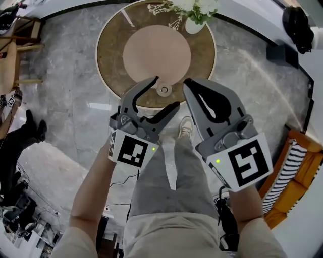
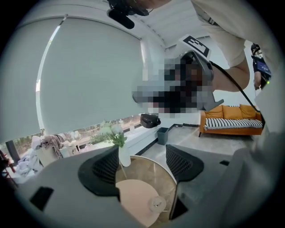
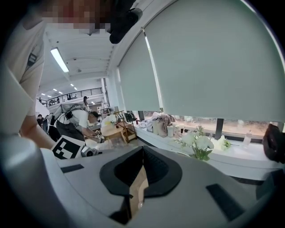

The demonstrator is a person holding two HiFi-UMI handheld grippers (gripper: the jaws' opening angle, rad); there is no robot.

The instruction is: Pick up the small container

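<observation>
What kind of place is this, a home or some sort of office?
Probably a lounge corner of an open office or studio: a round table with a vase of white flowers, an orange sofa, and a polished marble floor.

Container (image 1: 163, 90) on tbl (image 1: 113, 55), vase (image 1: 193, 25) behind

A round surface (image 1: 108, 55) with a brown glossy top and a pale rim stands on a grey marbled floor (image 1: 75, 106); a pale pink disc (image 1: 156, 53) lies flat over its middle, leaving a brown ring bare all around; a small container (image 1: 163, 90), round and clear, sits at the disc's near edge, close to the rim; a white vase (image 1: 193, 25) of white flowers (image 1: 198, 7) stands upright at the far edge, well apart from the container.
</observation>
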